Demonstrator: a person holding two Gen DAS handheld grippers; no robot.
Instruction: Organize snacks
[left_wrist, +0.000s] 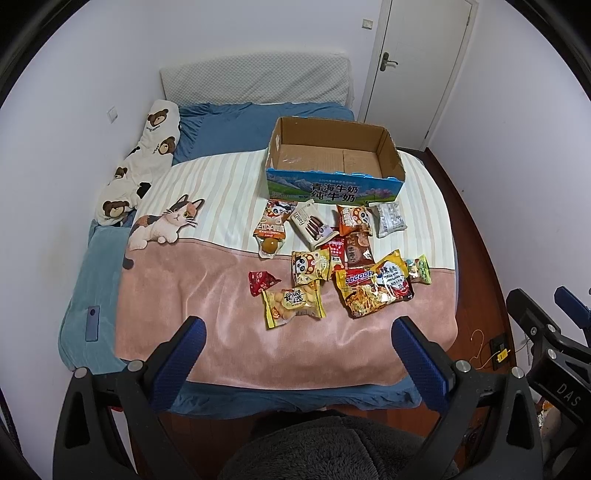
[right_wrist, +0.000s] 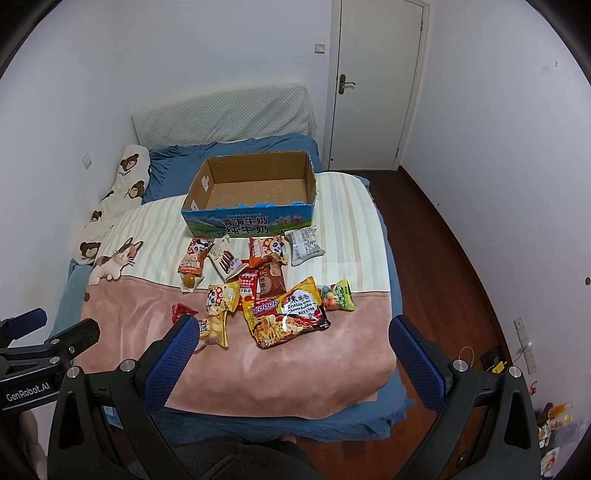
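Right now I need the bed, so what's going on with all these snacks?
Someone holds two grippers, left gripper and right gripper, both open and empty above the bed's near edge. Snack packets, including a noodle packet, lie loose on the blanket. The cardboard box behind them has nothing in it yet.

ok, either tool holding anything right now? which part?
Nothing held. Left tool and right tool are both open and empty, above the near edge of the bed; the snack packets lie untouched on the blanket.

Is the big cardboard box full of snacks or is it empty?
Empty. Both views show the bare brown bottom of the cardboard box, and the snacks all lie outside it on the blanket.
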